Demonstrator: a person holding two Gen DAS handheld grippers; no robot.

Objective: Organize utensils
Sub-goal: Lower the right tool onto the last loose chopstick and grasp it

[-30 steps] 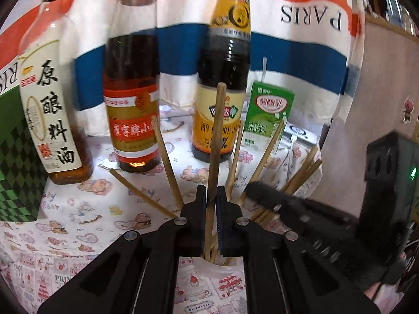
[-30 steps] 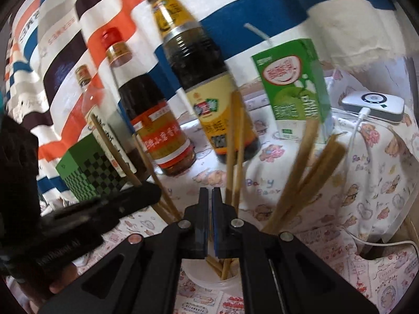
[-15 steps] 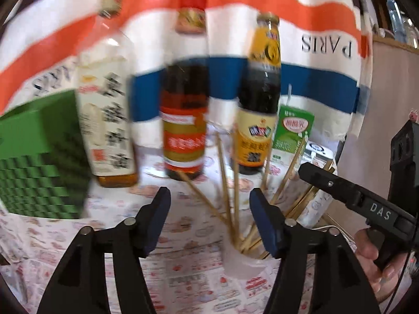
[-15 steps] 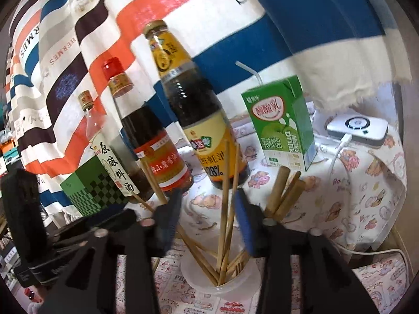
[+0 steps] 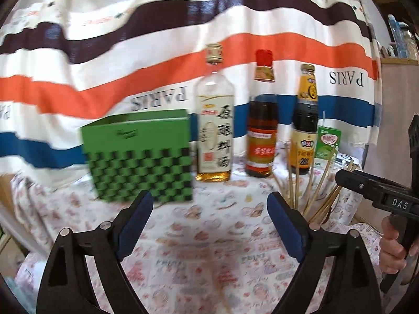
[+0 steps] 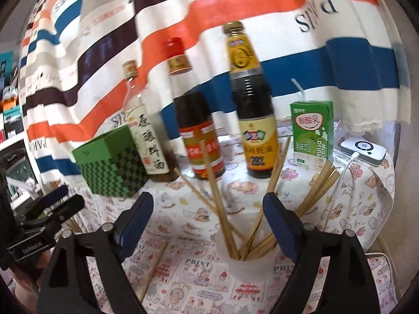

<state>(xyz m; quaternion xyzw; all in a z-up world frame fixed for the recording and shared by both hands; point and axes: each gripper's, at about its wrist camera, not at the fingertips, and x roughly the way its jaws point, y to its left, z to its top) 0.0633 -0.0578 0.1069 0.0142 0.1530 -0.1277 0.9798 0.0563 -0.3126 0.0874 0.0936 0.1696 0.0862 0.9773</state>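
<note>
**Loose chopstick left on the table, crowded cup easy to tip**

Left wrist view: the left tongs [image 5: 209, 209] are released, jaws opening with nothing between them, only the printed cloth of the table [image 5: 209, 256] beyond. The chopsticks [image 5: 303, 191] fan out of a holder at the right, just behind the right-hand jaw, and the right tongs [image 5: 343, 176] reach in from the far right. With both tools near that bundle, a sideways swing could catch the leaning sticks and topple them toward the sauce bottles [image 5: 262, 136] behind.

Right wrist view: the right tongs [image 6: 208, 212] are also released and opening, empty, with the white cup [image 6: 248, 269] of chopsticks [image 6: 217, 196] standing between the jaws but untouched. One stray chopstick [image 6: 154, 269] lies flat on the table at near left. Picking it off soft cloth may be fiddly: a thin stick can roll or slip from the pads, and pushing it into the splayed bundle could tip the light cup
</note>
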